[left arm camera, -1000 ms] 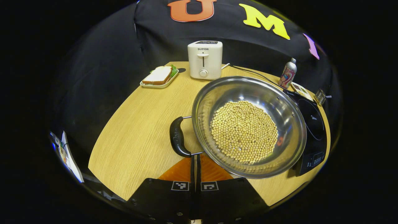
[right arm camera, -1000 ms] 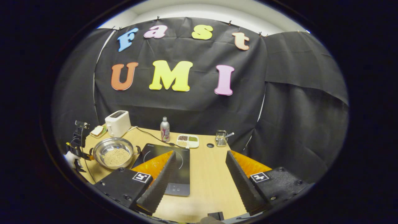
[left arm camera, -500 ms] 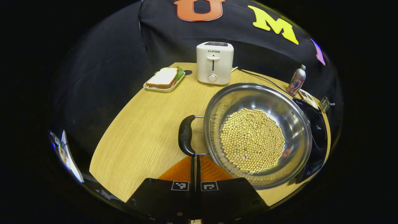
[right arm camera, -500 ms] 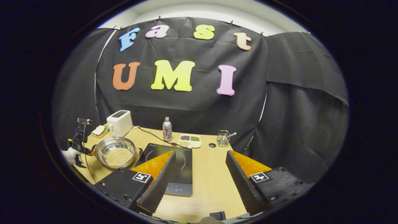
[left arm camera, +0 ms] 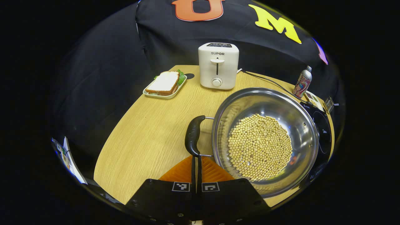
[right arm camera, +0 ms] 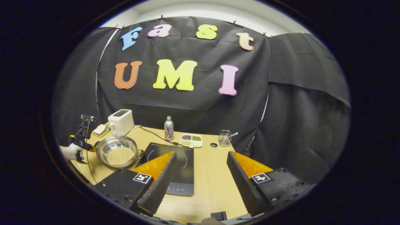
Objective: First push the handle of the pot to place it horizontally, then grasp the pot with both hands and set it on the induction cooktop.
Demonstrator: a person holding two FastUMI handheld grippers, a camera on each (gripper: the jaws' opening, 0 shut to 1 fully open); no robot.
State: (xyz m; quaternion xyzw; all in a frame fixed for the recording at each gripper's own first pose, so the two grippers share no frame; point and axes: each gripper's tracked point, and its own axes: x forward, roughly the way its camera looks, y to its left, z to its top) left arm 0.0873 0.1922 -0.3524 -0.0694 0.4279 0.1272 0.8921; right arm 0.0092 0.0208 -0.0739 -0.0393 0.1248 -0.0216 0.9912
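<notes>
A steel pot [left arm camera: 247, 104] holding soybeans [left arm camera: 260, 142] sits on the wooden table, and its right side hides part of the black induction cooktop [left arm camera: 323, 132]. The pot's near black handle [left arm camera: 192, 135] stands almost upright in the left gripper view. My left gripper [left arm camera: 196, 157] is shut, its tips touching the lower end of that handle. In the right gripper view the pot [right arm camera: 109, 144] is at the far left beside the cooktop [right arm camera: 185, 153], with the left gripper [right arm camera: 80, 141] in a gloved hand [right arm camera: 71, 152] next to it. My right gripper [right arm camera: 200, 175] hangs open above the table's front, holding nothing.
A white toaster [left arm camera: 218, 65] and a sandwich tray [left arm camera: 165, 84] stand at the back of the table [left arm camera: 147, 134]. A bottle [right arm camera: 168, 128], a seasoning tray [right arm camera: 191, 140] and a glass holder [right arm camera: 223, 139] line the back behind the cooktop. A cord [left arm camera: 268, 82] runs past the pot.
The pot has turned under my shut left gripper's push: its near handle swung round and the pot shifted right, covering more of the cooktop. The right gripper stayed open and nearly still.
</notes>
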